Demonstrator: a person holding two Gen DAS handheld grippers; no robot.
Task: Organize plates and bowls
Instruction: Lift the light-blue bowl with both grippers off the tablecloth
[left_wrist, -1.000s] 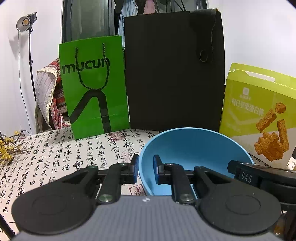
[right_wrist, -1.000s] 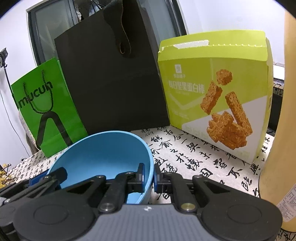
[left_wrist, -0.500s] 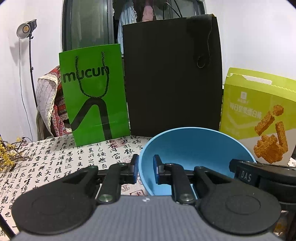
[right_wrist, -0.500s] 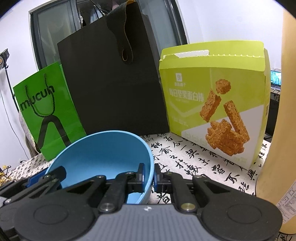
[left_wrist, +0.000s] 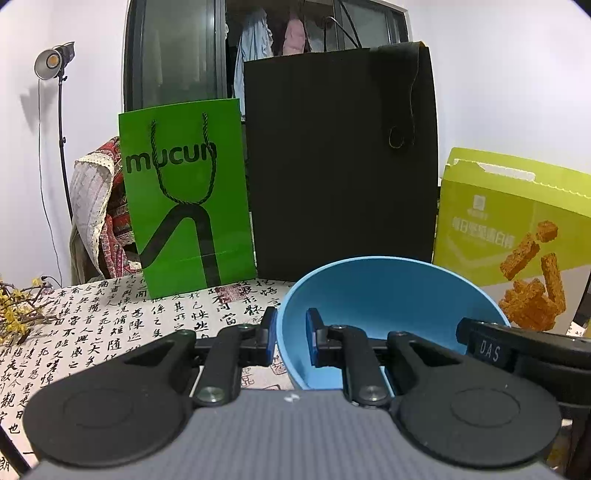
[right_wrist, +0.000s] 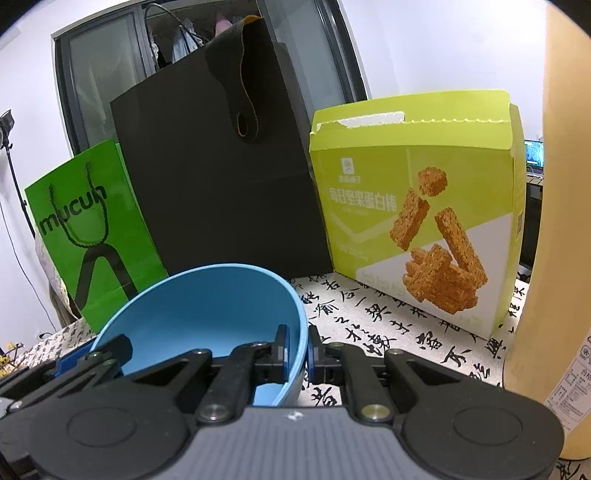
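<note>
the bench (left_wrist: 92, 332) fills the lower ground of both views, covered with a white cloth printed in black calligraphy. at its back stands a tall black paper bag (left_wrist: 340, 166), upright, a folded flap hanging down its front near the top. just to the left of it, seen from the left wrist, stands a green paper bag (left_wrist: 188, 206) with rope handles and the word "mucun" across its face; its edge sits close against the black bag. on the other side of the black bag is a yellow-green snack box (right_wrist: 417, 229), upright, its top flap torn open, with cereal bars pictured on the front. a tan cylindrical container (right_wrist: 554, 221) rises along the far right edge of the right wrist view, with a label low on it.

in front of the bags is the blue bowl (left_wrist: 388, 306), tilted so its open side faces the cameras, lifted rather than flat on the cloth, and gripped from two sides. the left claw (left_wrist: 291, 338) is clamped on the bowl's left rim, one blue pad outside the wall and one inside. the right claw (right_wrist: 297, 350) is clamped on the opposite rim in the same way, wall pinched between its pads. each claw shows at the edge of the other's view.

a studio lamp (left_wrist: 53, 62) on a stand is at the far left, with patterned fabric (left_wrist: 99, 214) draped beyond the bench and yellow-flowered twigs (left_wrist: 18, 310) at the bench's left edge.
</note>
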